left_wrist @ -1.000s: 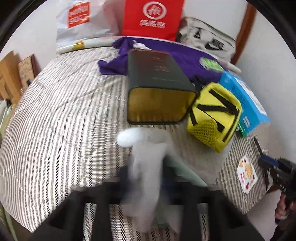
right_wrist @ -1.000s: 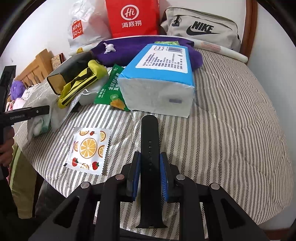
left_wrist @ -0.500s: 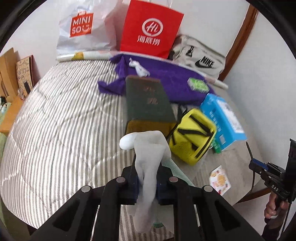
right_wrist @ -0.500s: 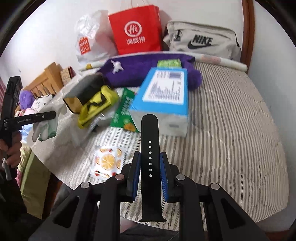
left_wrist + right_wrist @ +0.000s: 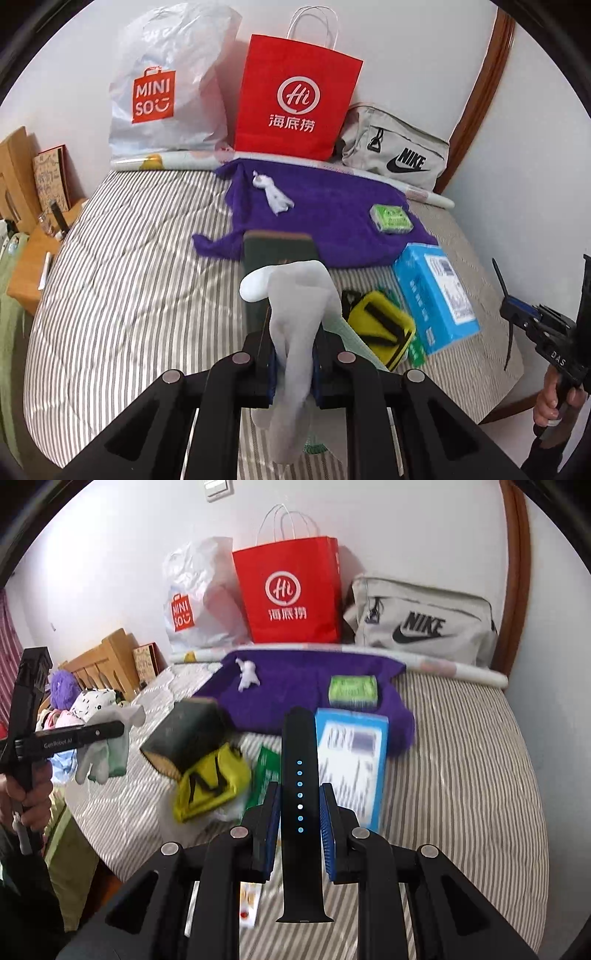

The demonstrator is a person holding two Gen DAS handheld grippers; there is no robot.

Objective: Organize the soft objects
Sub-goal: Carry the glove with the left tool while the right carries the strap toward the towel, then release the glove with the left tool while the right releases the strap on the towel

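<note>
left gripper (image 5: 293, 363) | clamps grey sock (image 5: 295, 332) | above striped bed (image 5: 129, 295)

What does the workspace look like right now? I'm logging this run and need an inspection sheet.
Surface: striped bed.
Job's things: grey sock in left tongs; black strap in right tongs; purple cloth spread at the back.
Clutter: dark box, yellow pouch, blue pack, green packet.
Grippers: both shut on their loads, held above the bed.
Cables: nothing seen.
Surroundings: red bag, Miniso bag, Nike bag against the wall.
</note>
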